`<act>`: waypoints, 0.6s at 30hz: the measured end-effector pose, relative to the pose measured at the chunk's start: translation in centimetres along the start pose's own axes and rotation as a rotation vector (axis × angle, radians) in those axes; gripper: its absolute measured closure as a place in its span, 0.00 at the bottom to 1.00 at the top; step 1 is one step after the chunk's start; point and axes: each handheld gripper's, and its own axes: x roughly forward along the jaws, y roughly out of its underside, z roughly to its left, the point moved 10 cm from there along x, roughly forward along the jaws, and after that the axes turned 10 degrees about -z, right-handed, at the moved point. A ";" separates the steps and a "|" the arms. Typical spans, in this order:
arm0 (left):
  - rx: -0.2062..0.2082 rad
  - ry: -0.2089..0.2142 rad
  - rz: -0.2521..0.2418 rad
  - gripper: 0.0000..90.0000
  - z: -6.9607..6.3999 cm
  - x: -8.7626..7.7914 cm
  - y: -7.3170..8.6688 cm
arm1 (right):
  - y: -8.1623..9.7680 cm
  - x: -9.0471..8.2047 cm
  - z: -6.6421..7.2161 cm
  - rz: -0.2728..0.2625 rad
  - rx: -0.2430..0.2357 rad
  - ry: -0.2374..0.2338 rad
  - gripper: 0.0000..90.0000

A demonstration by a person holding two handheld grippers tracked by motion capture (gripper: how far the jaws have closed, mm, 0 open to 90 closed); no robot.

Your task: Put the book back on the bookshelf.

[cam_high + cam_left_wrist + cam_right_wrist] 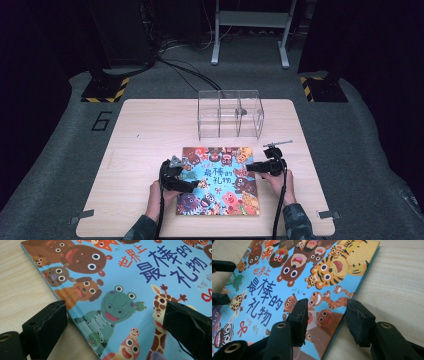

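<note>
The picture book [219, 181] lies flat on the wooden table [145, 135], lower centre of the high view, below a clear plastic organizer [230, 114].

The left gripper [113, 320] straddles the book's left edge: jaws wide, one over the table, one over the cover.

The right gripper [327, 315] straddles the right edge, jaws narrowed but pressing nothing.

In both gripper views the cover is cut off by the frame; contact with the cover cannot be determined.

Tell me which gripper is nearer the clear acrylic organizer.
Right. The right gripper sits at the picture book's right edge, just below the organizer; the left gripper is lower, at the book's left edge.
</note>
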 end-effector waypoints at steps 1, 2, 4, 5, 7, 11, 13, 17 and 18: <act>0.001 0.001 0.001 0.06 0.0 0.0 0.0 | 0.0 0.0 0.0 0.003 0.013 -0.002 0.60; 0.001 0.001 0.001 0.06 0.0 0.0 0.0 | 0.0 0.0 0.0 0.003 0.013 -0.002 0.60; 0.001 0.003 0.000 0.06 0.0 0.0 0.0 | 0.1 0.0 -0.1 0.003 0.013 0.004 0.60; 0.000 0.007 0.001 0.06 0.0 0.0 0.0 | 0.0 0.1 -0.2 0.001 -0.010 0.012 0.60; 0.002 0.010 0.002 0.06 -0.1 0.0 0.0 | 0.2 0.3 -0.3 0.041 -0.033 0.059 0.58; 0.001 0.024 0.013 0.06 -0.1 -0.2 0.1 | 0.1 0.6 -0.4 0.060 -0.057 0.097 0.58; 0.004 0.014 0.013 0.06 -0.1 -0.1 0.1 | 0.2 0.5 -0.2 0.066 -0.037 0.095 0.57; 0.006 0.012 0.013 0.06 -0.1 -0.1 0.1 | -0.1 0.1 0.1 0.026 -0.008 0.050 0.58; 0.006 0.012 0.013 0.06 -0.1 -0.1 0.1 | -0.1 0.1 0.1 0.026 -0.008 0.050 0.58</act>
